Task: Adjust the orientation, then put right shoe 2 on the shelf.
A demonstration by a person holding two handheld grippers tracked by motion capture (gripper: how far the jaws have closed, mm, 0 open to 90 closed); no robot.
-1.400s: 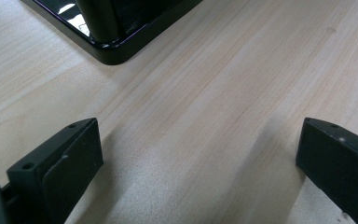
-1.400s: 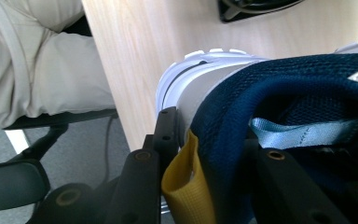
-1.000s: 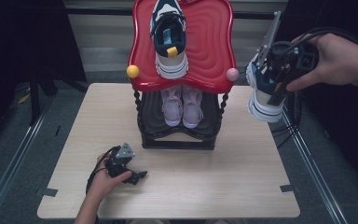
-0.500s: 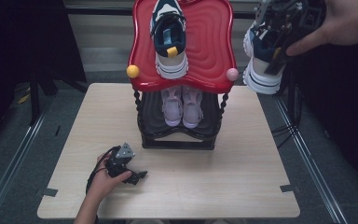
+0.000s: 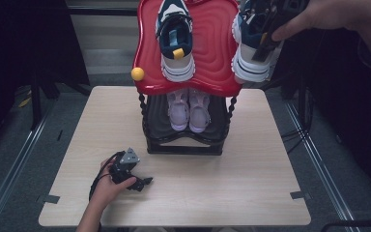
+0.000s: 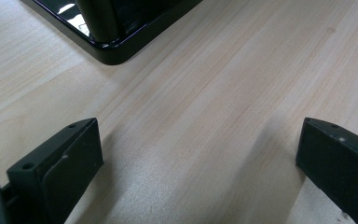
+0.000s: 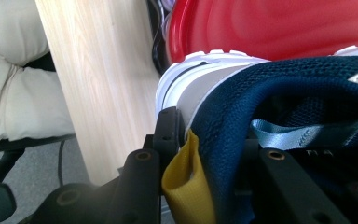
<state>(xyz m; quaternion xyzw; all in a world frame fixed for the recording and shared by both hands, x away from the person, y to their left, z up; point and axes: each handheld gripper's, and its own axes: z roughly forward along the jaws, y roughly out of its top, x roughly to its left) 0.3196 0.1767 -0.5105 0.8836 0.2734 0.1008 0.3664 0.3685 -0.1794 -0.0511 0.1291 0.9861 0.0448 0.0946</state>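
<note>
Big wood table (image 5: 251, 193), lots of bare room at front & sides. Black rack (image 5: 183, 142) in the middle, wavy shiny red tray (image 5: 212, 53) on top. Right gripper (image 5: 270, 24) pinches the blue & white shoe (image 5: 249, 53) by its heel collar, up at the tray's right edge. Left gripper (image 5: 130, 174) rests on the table, jaws spread, nothing in them
</note>
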